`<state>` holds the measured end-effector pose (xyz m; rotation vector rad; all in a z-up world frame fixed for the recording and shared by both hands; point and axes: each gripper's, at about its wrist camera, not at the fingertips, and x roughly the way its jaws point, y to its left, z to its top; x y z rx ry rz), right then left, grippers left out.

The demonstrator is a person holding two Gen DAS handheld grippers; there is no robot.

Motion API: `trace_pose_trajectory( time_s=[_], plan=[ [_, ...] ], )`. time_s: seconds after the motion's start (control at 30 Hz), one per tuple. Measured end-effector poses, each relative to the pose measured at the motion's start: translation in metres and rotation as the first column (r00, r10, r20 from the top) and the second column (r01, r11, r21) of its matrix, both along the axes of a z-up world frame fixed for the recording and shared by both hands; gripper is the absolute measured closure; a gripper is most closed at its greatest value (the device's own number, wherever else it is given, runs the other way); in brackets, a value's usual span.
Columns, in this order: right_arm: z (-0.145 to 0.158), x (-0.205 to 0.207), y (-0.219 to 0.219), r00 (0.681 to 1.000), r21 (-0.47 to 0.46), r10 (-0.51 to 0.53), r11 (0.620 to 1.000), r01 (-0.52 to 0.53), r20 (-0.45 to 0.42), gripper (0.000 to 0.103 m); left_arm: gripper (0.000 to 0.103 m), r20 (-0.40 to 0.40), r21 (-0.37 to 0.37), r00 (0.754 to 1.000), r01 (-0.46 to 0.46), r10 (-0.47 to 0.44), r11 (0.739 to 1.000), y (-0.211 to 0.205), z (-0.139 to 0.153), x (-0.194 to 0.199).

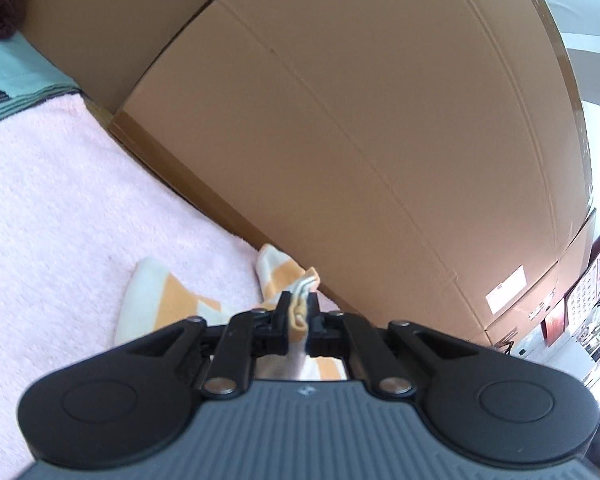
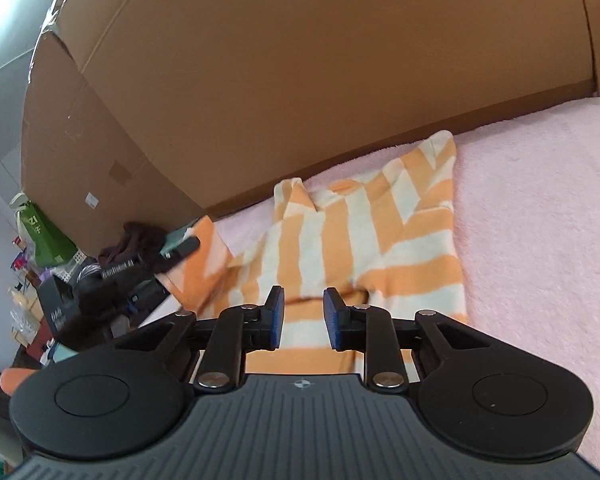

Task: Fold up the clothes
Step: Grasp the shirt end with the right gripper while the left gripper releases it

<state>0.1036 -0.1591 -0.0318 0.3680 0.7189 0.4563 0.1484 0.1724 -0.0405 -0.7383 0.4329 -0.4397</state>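
Striped shirt point(image 2: 364, 240), orange and cream, lies spread but rumpled on a pink fleecy blanket point(image 2: 540, 220), close to a wall of brown cardboard boxes point(image 2: 300, 60). Whether a desk or a bed is under the blanket cannot be told. The cloth looks like soft, light knit: limp, easy to bunch, and likely to sag and drag on the fleece rather than slide, so it is best taken at an edge or corner where layers gather.

The left tool point(image 1: 298, 312) is closed on a pinched fold of the shirt's edge, the cloth bulging between its black fingers. The right tool point(image 2: 303, 318) hangs above the shirt's near part with its blue-padded fingers apart, holding nothing. One sleeve is angled across the body, which fits either a fold under way or a loose heap.
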Motion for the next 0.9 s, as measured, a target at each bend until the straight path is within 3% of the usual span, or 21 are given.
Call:
trace_pose_trajectory(
  time_s=[0.17,0.27,0.5,0.77,0.83,0.87,0.9],
  plan=[
    [0.017,0.057,0.026,0.995,0.137,0.008,0.99,0.007,-0.102,0.077,0.103,-0.012,0.035,1.0,0.029,-0.028,0.999,-0.012,-0.011,0.0],
    [0.004,0.081,0.053,0.982,0.193,0.016,0.981,0.021,-0.188,0.076,0.103,0.005,0.081,0.999,0.048,-0.048,0.996,-0.016,-0.01,-0.001],
    [-0.012,0.11,0.081,0.962,0.208,0.006,0.977,0.054,-0.274,0.074,0.103,0.016,0.117,0.996,0.085,-0.087,0.989,-0.022,-0.009,-0.002],
    [-0.012,0.122,0.088,0.954,0.163,0.025,0.986,0.026,-0.299,0.074,0.103,0.021,0.156,0.991,0.124,-0.129,0.98,-0.03,-0.008,-0.002],
    [-0.015,0.124,0.089,0.951,0.149,0.022,0.989,0.025,-0.307,0.083,0.103,0.022,0.166,0.99,0.134,-0.14,0.977,-0.032,-0.008,-0.002],
    [-0.015,0.124,0.089,0.951,0.138,0.02,0.99,0.024,-0.308,0.095,0.103,0.023,0.171,0.989,0.139,-0.145,0.975,-0.033,-0.008,-0.002],
    [-0.016,0.123,0.088,0.952,0.134,0.016,0.991,0.027,-0.307,0.098,0.103,0.023,0.176,0.988,0.144,-0.15,0.974,-0.034,-0.008,-0.002]
  ],
)
